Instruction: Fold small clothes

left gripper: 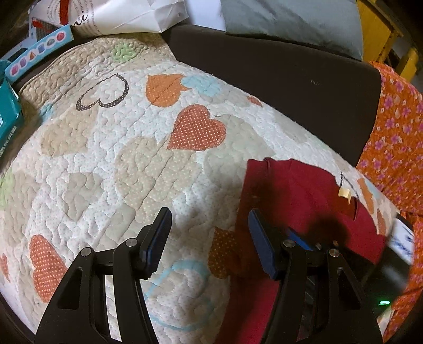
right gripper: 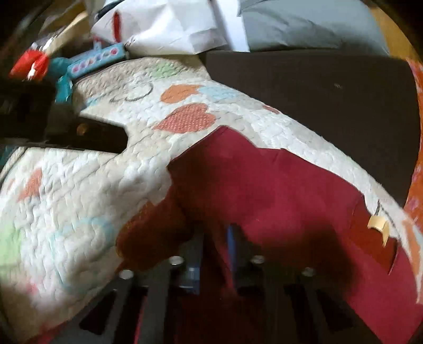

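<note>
centrally, a dark red garment (right gripper: 277,190) lies spread on a quilt (left gripper: 111,164) printed with hearts, toward the quilt's 4 o'clock side in the left wrist view, a small beige tag (left gripper: 344,193) at its 3 o'clock edge. the right claw (right gripper: 216,238), blurred, sits at the garment's 6 o'clock edge with its jaws drawn together; red cloth runs between the fingers, so it looks pinched on the garment. the left claw (left gripper: 208,238) hovers with jaws apart and nothing between them, one finger over bare quilt, the other over the garment's 9 o'clock edge. beyond the quilt at 12 o'clock lie a dark brown surface (left gripper: 277,79), a grey pillow (left gripper: 290,23) and white paper (left gripper: 127,16); orange floral fabric (left gripper: 396,137) lies at 3 o'clock.
</note>
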`<action>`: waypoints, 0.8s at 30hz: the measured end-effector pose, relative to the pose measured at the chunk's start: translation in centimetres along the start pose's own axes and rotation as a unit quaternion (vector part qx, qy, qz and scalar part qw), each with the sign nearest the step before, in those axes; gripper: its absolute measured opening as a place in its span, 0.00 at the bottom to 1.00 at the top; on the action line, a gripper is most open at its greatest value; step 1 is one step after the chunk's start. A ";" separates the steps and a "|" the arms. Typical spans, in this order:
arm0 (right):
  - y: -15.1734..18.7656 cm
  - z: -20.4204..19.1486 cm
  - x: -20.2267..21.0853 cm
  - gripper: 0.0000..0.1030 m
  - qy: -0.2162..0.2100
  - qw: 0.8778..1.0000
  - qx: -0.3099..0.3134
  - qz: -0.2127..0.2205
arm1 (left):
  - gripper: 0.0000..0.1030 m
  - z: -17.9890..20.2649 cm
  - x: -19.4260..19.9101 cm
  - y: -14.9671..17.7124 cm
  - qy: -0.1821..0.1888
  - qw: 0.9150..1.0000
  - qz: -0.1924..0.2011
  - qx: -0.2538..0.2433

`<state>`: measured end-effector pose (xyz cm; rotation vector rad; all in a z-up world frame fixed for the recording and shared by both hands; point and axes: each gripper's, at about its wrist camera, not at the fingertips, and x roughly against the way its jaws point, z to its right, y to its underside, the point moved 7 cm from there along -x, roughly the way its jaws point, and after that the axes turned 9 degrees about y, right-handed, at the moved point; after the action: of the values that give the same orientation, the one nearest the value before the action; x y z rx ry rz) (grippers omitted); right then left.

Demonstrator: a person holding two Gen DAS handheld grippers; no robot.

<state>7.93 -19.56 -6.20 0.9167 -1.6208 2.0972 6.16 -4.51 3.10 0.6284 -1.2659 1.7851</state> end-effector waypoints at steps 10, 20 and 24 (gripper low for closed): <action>3.2 0.0 2.8 0.08 -0.072 0.994 -0.081 -0.026 | 0.59 2.0 -0.5 1.1 0.009 1.000 -0.010 -0.017; 11.7 19.2 13.9 0.56 0.233 0.944 -0.234 0.001 | 0.59 4.1 -1.1 2.0 0.007 0.998 -0.002 -0.058; 14.6 21.9 9.5 0.53 0.180 0.939 -0.285 -0.073 | 0.59 4.7 -2.4 2.8 0.000 0.997 -0.018 -0.070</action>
<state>-1.82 -45.75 -7.38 0.4129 -1.7454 1.4510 4.71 -10.05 1.51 0.5674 -1.3591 1.6509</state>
